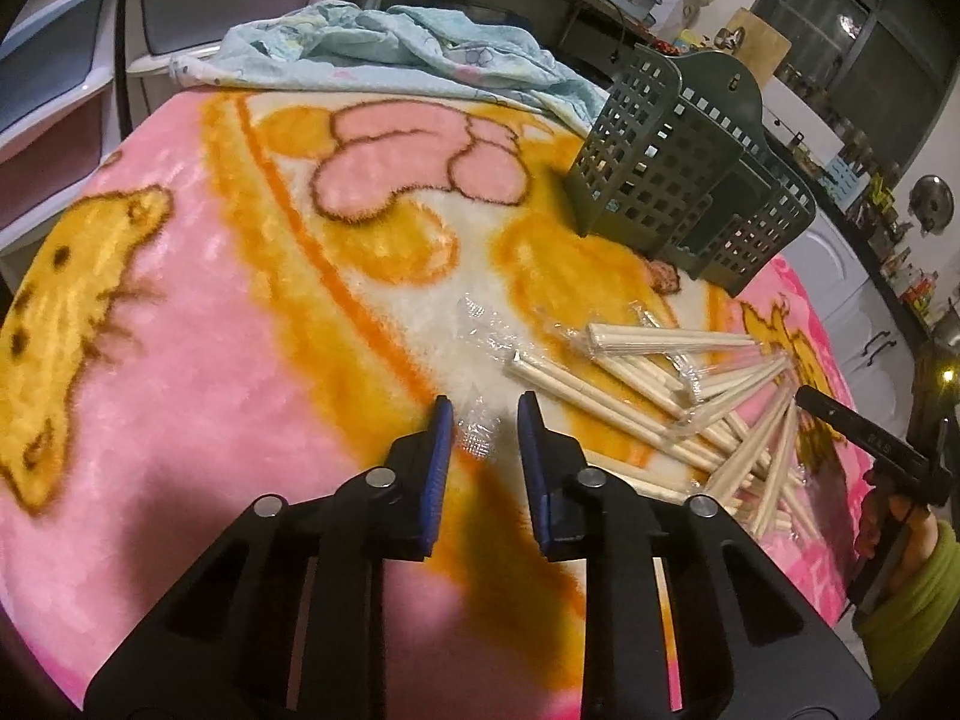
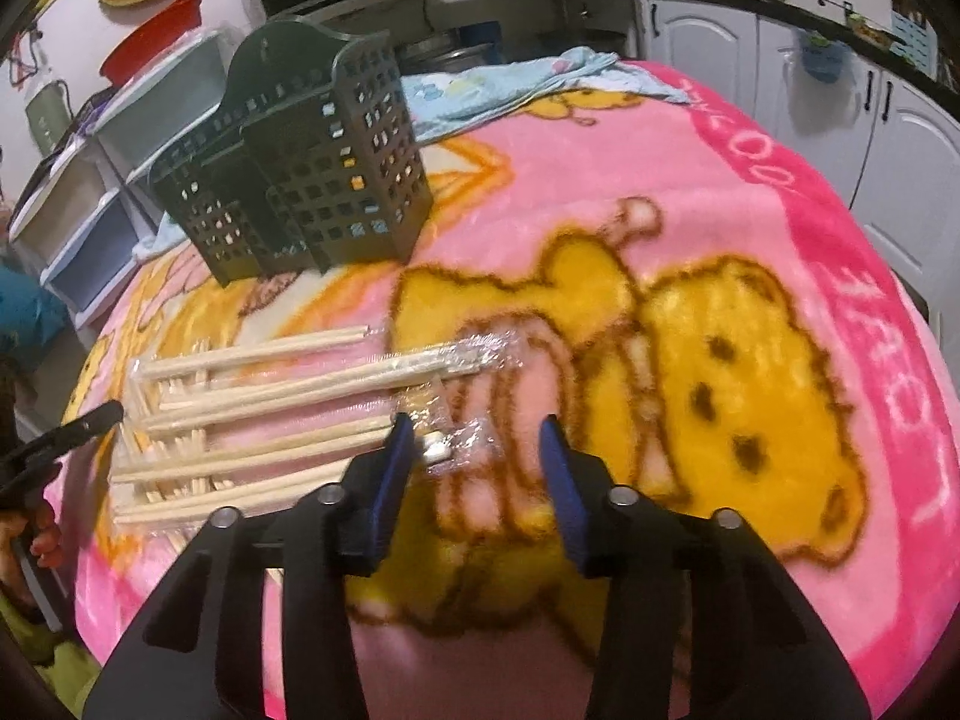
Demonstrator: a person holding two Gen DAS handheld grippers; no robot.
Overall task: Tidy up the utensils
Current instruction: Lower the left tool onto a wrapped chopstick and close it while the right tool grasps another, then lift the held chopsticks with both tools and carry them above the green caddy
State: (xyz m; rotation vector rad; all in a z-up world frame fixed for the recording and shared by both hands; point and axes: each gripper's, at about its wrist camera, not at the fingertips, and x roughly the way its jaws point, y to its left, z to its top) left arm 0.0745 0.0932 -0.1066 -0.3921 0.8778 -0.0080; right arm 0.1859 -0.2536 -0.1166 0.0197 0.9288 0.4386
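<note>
A: Wrapper trouble ahead. Left claw (image 1: 480, 405) is low over the pink blanket (image 1: 210, 360), jaws narrow but not pinched shut, with only a crinkled end of clear wrapper (image 1: 478, 432) in the gap. No stick between the blue pads (image 1: 443, 450).

B: So released, holding nothing?

A: Yes, as far as I can see. Right claw (image 2: 477, 429) is the same: jaws apart, a wrapped chopstick end (image 2: 438, 450) lying just inside its left pad, not clamped.

B: Where's the rest?

A: Chopsticks (image 1: 690, 384) lie loose in a heap on the blanket, most in plastic sleeves, fanned and crossing each other. Green utensil holder (image 1: 690, 168) stands upright beyond them, well apart from both claws. It looks empty from here, but I can't see the bottom.

B: Risks?

A: Film is slick, so a grip on wrapper alone could slide off or tear, leaving the stick behind. Crossed sticks may drag neighbours along. Fluffy blanket gives under pressure, so pads could dig in and snag pile rather than wood. The holder looks light, so a poke from a long stick could tip it. Both claws work the same heap, so they might collide.
</note>
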